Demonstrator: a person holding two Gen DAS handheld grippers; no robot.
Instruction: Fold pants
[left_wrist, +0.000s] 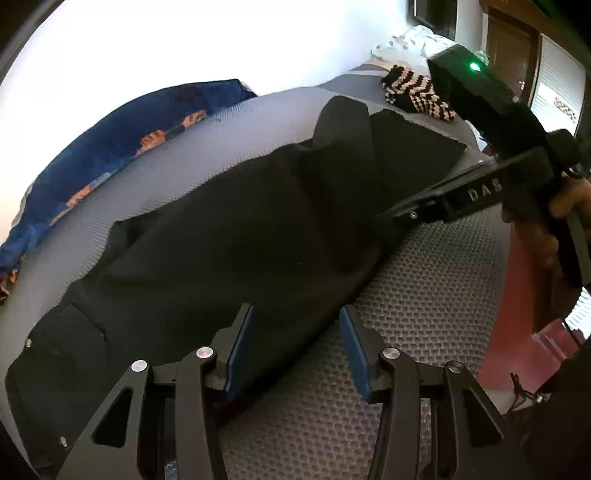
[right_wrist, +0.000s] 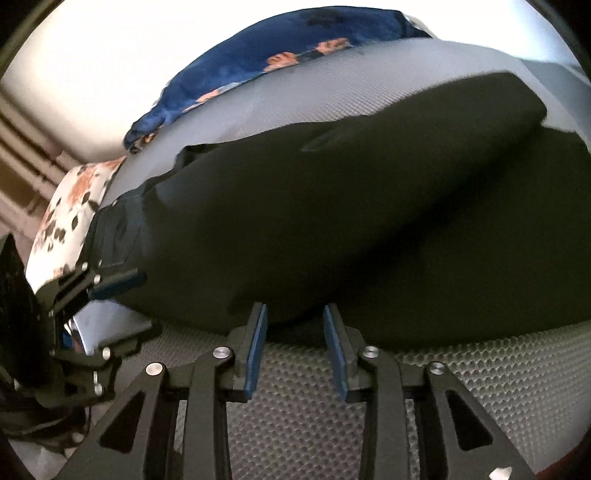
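Observation:
Black pants (left_wrist: 229, 229) lie folded lengthwise on a grey mesh mattress (left_wrist: 424, 288), waistband at the lower left, leg ends at the far right. They also fill the right wrist view (right_wrist: 369, 206). My left gripper (left_wrist: 297, 325) is open, its blue pads (left_wrist: 242, 350) straddling the near edge of the pants by the waist end. My right gripper (right_wrist: 295, 325) is open at the near edge of the legs. It shows in the left wrist view (left_wrist: 399, 214), fingers low at the cloth edge. The left gripper shows in the right wrist view (right_wrist: 122, 306), open.
A blue patterned blanket (left_wrist: 122, 144) lies along the far edge by the white wall. A black-and-cream zigzag cloth (left_wrist: 413, 92) and white bedding (left_wrist: 410, 44) sit at the far right end. A floral pillow (right_wrist: 70, 218) lies left. Red floor (left_wrist: 517, 339) runs beside the bed.

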